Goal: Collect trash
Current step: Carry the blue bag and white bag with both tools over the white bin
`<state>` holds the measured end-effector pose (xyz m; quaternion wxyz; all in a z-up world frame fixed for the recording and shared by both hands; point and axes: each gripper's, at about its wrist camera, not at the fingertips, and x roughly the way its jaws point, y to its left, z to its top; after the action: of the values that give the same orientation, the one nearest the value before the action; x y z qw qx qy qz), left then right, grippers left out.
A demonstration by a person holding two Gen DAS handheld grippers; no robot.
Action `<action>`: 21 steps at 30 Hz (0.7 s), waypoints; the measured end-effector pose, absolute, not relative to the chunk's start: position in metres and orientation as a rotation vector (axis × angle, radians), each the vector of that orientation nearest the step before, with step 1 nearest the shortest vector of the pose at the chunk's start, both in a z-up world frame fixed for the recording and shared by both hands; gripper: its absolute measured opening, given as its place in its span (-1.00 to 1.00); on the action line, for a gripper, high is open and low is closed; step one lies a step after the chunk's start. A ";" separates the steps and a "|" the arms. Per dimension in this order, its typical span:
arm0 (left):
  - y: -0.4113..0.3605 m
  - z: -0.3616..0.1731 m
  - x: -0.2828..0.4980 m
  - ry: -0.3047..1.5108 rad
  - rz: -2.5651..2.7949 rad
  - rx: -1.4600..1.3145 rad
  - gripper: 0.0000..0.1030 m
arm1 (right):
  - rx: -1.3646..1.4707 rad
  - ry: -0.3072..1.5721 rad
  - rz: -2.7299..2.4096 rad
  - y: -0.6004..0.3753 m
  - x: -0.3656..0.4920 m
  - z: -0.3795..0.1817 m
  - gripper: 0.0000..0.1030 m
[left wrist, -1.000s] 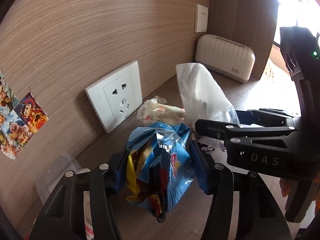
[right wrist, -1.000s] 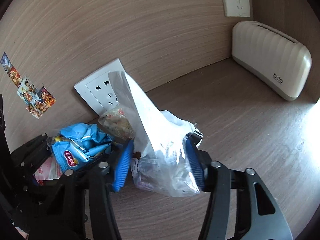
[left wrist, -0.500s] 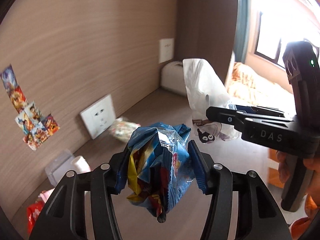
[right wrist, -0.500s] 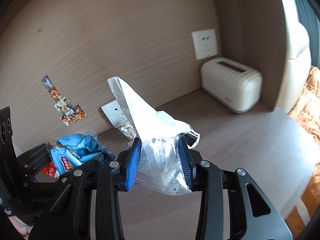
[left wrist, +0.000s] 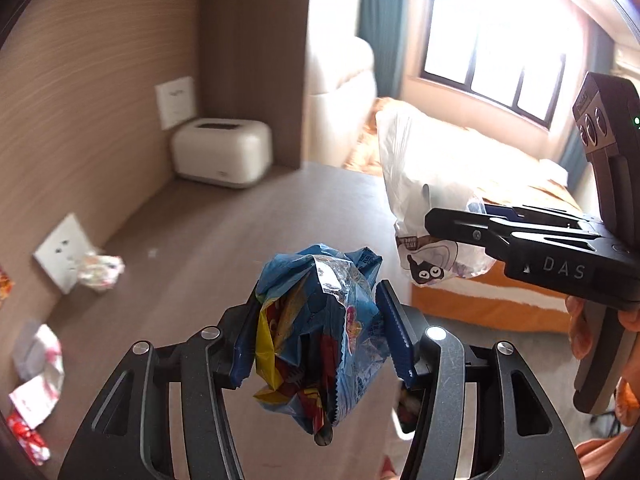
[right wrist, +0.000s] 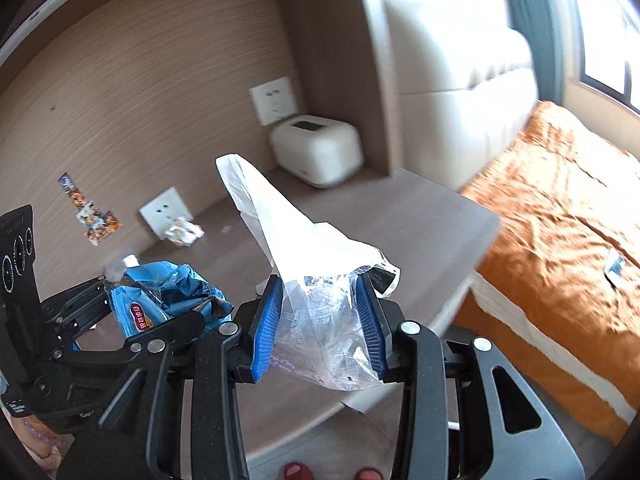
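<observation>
Left view: along my left gripper, raised above the brown wooden desk, facing the window.
Right view: along my right gripper, similarly raised.
Shared: desk, cream ribbed box.

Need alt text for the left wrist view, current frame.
The left gripper is shut on a crumpled blue snack bag, held above a brown table. To its right, the right gripper holds a clear plastic bag. Wrappers lie by the wall, near a cream box.

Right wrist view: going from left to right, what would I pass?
Stickers on the wall → blue snack bag in the left gripper → clear plastic bag in the right gripper → orange bedspread.
</observation>
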<state>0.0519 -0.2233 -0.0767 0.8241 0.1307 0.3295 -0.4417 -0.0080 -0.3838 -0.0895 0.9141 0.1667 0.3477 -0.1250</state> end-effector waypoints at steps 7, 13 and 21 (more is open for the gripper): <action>-0.280 -0.102 0.006 0.764 -1.113 0.346 0.05 | 0.416 0.771 -0.404 -0.419 -0.068 -0.112 -0.23; -0.326 -0.143 -0.033 0.839 -1.226 0.444 0.05 | 0.518 0.823 -0.488 -0.451 -0.112 -0.149 -0.23; -0.373 -0.219 -0.066 0.978 -1.305 0.515 0.05 | 0.620 0.937 -0.538 -0.481 -0.146 -0.227 -0.23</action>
<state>-0.0665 -0.3726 -0.2191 0.6561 0.2274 0.4316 -0.5758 -0.1456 -0.4815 -0.2269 0.8123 0.2904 0.4387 -0.2518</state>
